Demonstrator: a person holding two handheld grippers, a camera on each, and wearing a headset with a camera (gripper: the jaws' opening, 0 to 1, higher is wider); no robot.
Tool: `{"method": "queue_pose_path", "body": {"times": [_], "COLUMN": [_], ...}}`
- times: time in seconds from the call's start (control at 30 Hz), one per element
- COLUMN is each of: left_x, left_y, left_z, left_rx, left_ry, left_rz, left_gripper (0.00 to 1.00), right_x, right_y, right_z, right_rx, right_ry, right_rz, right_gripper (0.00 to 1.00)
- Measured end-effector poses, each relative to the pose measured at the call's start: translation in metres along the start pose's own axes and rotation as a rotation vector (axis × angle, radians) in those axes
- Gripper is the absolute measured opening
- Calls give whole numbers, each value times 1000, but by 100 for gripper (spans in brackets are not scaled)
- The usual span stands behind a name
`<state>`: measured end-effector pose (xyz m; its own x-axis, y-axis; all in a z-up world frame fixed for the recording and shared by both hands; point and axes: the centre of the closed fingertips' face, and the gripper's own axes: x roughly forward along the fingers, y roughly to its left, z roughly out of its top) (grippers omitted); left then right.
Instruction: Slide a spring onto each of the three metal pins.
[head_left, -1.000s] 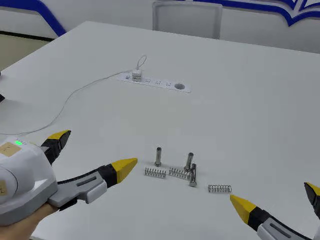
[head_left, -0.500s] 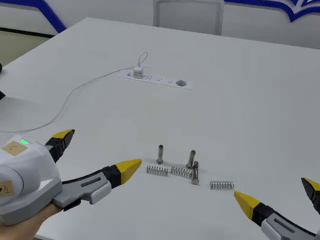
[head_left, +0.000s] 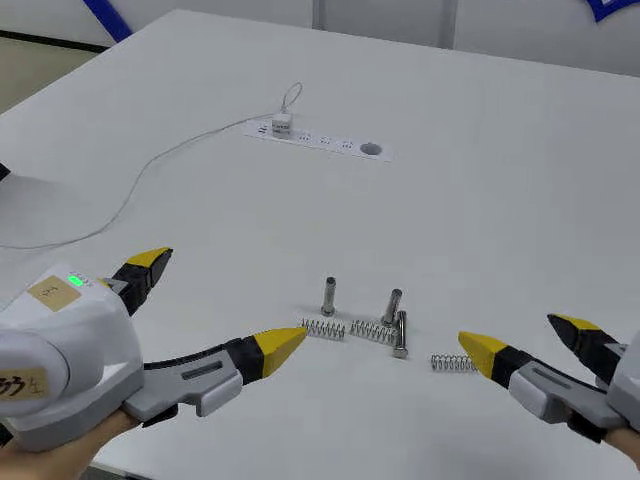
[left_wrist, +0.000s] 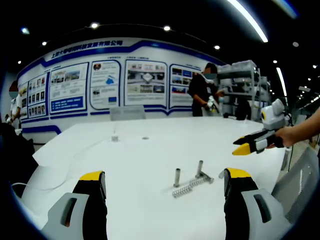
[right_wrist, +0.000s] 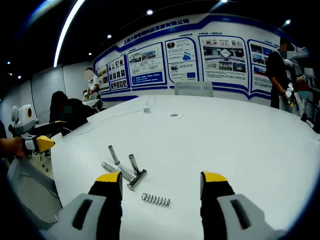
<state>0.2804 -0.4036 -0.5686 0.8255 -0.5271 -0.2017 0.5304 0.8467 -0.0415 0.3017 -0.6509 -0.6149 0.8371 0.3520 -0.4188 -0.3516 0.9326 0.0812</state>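
Right tool (head_left: 520, 338) has advanced to just beside the loose spring (head_left: 453, 363), jaws spread, empty. Left tool (head_left: 222, 300) likewise spread, empty. Pins (head_left: 329, 296) all bare on surface (head_left: 500, 200). Next: pinch that spring.

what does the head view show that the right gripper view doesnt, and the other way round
Head view: the green light on the open left gripper, plus the layout from above. Right gripper view: wall display boards, ceiling lights and people in the room. Both: the open right gripper, three pins, three springs, the white table and power strip.
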Motion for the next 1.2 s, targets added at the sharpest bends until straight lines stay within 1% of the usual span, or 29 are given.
{"method": "queue_pose_path", "body": {"times": [0.03, 0.07, 0.13, 0.23, 0.27, 0.33, 0.4, 0.47, 0.53, 0.57, 0.63, 0.67, 0.73, 0.83, 0.93, 1.1, 1.2], "left_x": [1, 1, 1, 3, 3, 4, 4, 4, 4, 4, 3, 3, 1, 0, -1, -3, -4], "left_y": [-1, -2, -1, -4, -5, -5, -4, -4, -3, -1, 2, 5, 7, 10, 13, 19, 20], "left_z": [0, -2, -4, -5, -6, -7, -9, -9, -8, -9, -8, -7, -5, -5, -3, -3, -3], "left_rx": [5, 14, 21, 15, 16, 24, 25, 25, 18, 3, -12, -19, -34, -57, -77, -110, -124], "left_ry": [4, 12, 20, 26, 27, 34, 39, 38, 36, 37, 34, 29, 20, 13, 5, -4, -6], "left_rz": [-3, -7, -9, -25, -27, -28, -30, -30, -29, -28, -17, -10, 1, 11, 21, 42, 49], "left_gripper": [100, 100, 100, 100, 100, 100, 100, 100, 100, 100, 100, 100, 100, 100, 100, 100, 100], "right_x": [4, 9, 17, 32, 35, 43, 52, 57, 63, 66, 70, 74, 77, 83, 85, 87, 87], "right_y": [2, 4, 5, 10, 10, 10, 10, 12, 16, 20, 21, 22, 26, 29, 33, 38, 35], "right_z": [-1, -4, -8, -19, -21, -21, -24, -24, -26, -29, -32, -34, -38, -43, -45, -51, -53], "right_rx": [0, 5, 13, 28, 32, 40, 54, 57, 56, 55, 58, 60, 78, 105, 118, 128, 123], "right_ry": [13, 40, 63, 137, 150, 159, 189, 195, 215, 237, 251, 261, 286, 308, 322, 354, 368], "right_rz": [11, 21, 27, 49, 52, 51, 52, 53, 64, 84, 84, 86, 91, 98, 97, 93, 83], "right_gripper": [62, 61, 59, 55, 54, 50, 48, 46, 43, 40, 34, 33, 33, 30, 30, 29, 28]}}
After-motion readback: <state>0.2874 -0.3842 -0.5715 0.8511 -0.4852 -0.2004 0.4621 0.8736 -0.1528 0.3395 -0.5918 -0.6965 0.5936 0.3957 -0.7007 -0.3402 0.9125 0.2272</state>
